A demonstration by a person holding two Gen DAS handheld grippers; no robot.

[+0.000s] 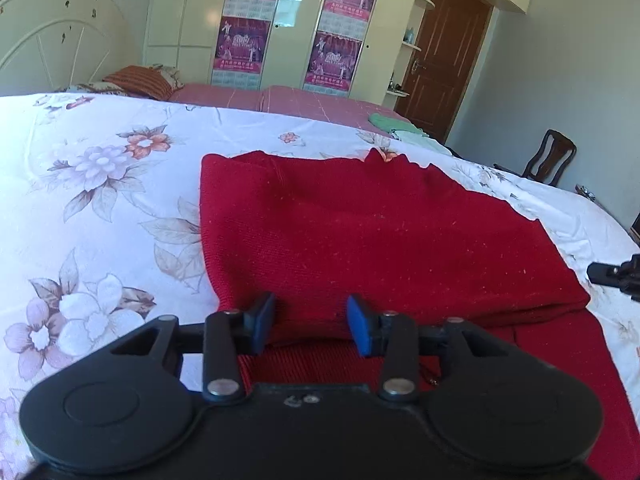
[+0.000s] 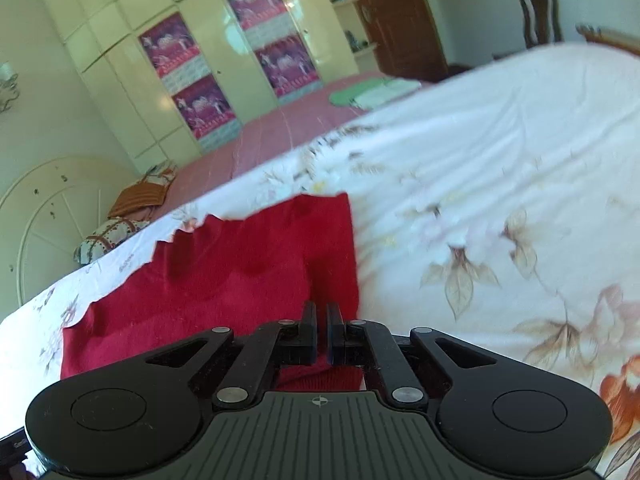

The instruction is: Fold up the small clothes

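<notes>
Near bed's [image 1: 120, 208] front edge: red knit [image 1: 360, 232], half folded. Left gripper [image 1: 311, 326] spread over fold, gripping nothing; right gripper [image 2: 321, 334] pinching knit's corner. Risk: one-sided pull, skewing fold.

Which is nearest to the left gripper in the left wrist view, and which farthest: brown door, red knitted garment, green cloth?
1. Red knitted garment, directly ahead of the left gripper.
2. Green cloth, far bed edge, right.
3. Brown door, back wall, right.
</notes>
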